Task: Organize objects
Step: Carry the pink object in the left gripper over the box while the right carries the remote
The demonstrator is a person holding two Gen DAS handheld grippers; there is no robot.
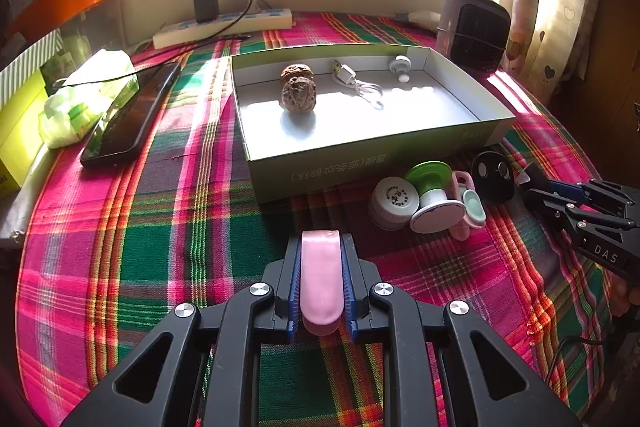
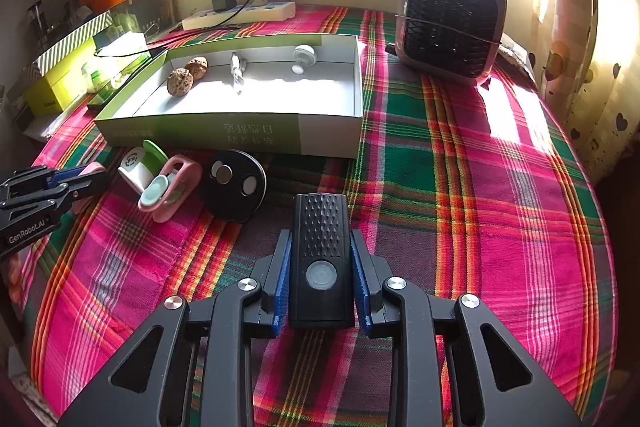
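Nearest the left wrist camera, the left gripper point(image 1: 321, 283) is pinched on a flat pink oblong piece point(image 1: 321, 281), its blue pads pressed against both long edges, just above the plaid cloth point(image 1: 160, 235) that covers the table. In the right wrist view the right gripper point(image 2: 322, 263) is clamped on a black rectangular device point(image 2: 321, 259) with a studded top and a round grey button, blue pads tight on both its sides.

Beyond the fingers, a small cluster lies on the cloth in front of the box: a white round cap point(image 1: 394, 201), a green-and-white spool point(image 1: 434, 195), a pink holder with a mint disc point(image 2: 170, 189), and a black round disc point(image 2: 233, 185) with two shiny spots, all touching or just beside one another.

Behind them sits the shallow green cardboard box point(image 1: 360, 167), open on top. Inside it rest two walnuts point(image 1: 298, 89) touching each other, a white cable point(image 1: 358, 85) and a small white round knob point(image 1: 400, 67).

Farther back stand a black phone point(image 1: 132, 115), a tissue pack point(image 1: 86, 91), a power strip point(image 1: 224, 27) with a black charger, and a small grey fan point(image 2: 450, 23).
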